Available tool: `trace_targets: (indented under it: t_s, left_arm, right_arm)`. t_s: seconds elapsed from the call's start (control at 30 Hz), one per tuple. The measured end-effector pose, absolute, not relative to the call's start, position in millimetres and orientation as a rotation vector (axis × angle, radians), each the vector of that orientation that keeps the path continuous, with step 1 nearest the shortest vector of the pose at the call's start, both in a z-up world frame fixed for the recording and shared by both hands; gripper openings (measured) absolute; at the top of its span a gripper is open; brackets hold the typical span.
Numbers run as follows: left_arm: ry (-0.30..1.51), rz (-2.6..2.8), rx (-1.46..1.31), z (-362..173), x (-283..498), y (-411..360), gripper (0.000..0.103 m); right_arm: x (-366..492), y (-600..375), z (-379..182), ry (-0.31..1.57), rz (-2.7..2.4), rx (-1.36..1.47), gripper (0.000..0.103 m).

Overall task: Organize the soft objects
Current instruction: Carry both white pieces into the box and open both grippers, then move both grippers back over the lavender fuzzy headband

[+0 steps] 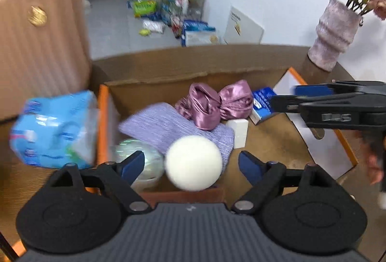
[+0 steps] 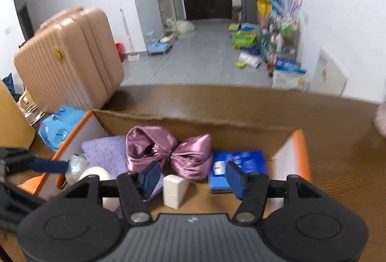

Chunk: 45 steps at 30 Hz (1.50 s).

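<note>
Jaws spread on both the left gripper [image 1: 190, 163] and right gripper [image 2: 193, 177], holding nothing, while the white ball [image 1: 193, 163] sits in the cardboard box [image 1: 154, 83] between the left jaws, probably light and squashy, best pinched across its middle.

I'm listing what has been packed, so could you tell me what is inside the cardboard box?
The cardboard box holds a white ball, purple cloth, satin bundle, white block, blue packet and clear plastic ball. Anything beneath them is hidden.
</note>
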State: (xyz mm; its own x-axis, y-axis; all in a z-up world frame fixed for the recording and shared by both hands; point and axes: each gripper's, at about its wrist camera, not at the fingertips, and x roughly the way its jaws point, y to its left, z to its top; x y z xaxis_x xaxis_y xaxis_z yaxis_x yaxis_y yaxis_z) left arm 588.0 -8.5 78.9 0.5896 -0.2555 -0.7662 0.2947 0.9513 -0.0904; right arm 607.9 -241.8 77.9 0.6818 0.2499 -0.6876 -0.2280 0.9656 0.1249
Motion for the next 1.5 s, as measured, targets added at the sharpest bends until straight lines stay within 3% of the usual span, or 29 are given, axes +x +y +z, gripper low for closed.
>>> trace_targets:
  t_s: [0.2, 0.5, 0.67, 0.87, 1.0, 1.2, 1.5]
  left_arm:
    - [0.719, -0.236, 0.013, 128.3, 513.8, 20.2, 0.089]
    - [0.575, -0.161, -0.047, 161.4, 415.8, 37.0, 0.090]
    - [0.406, -0.043, 0.042, 132.1, 329.8, 32.4, 0.092]
    - [0.291, -0.094, -0.029, 89.3, 216.5, 26.8, 0.101]
    - [0.307, -0.133, -0.074, 63.9, 161.4, 23.8, 0.101]
    - [0.362, -0.099, -0.036, 31.7, 135.8, 17.9, 0.102]
    - [0.382, -0.121, -0.079, 29.9, 156.5, 16.1, 0.102]
  right_arm:
    - [536.5, -280.1, 130.2, 0.659, 0.197, -0.028, 0.072]
    - [425.2, -309.3, 158.2, 0.518, 0.132, 0.001, 0.072]
    - [327.5, -301.3, 141.3, 0.310, 0.118, -0.041, 0.078]
    - [227.0, -285.6, 94.7, 0.267, 0.142, -0.044, 0.080]
    - [163.0, -271.6, 64.8, 0.261, 0.169, -0.012, 0.086]
    - [111.4, -267.1, 27.5, 0.322, 0.219, 0.094, 0.086]
    - [124.1, -266.8, 27.3, 0.331, 0.156, 0.078, 0.084]
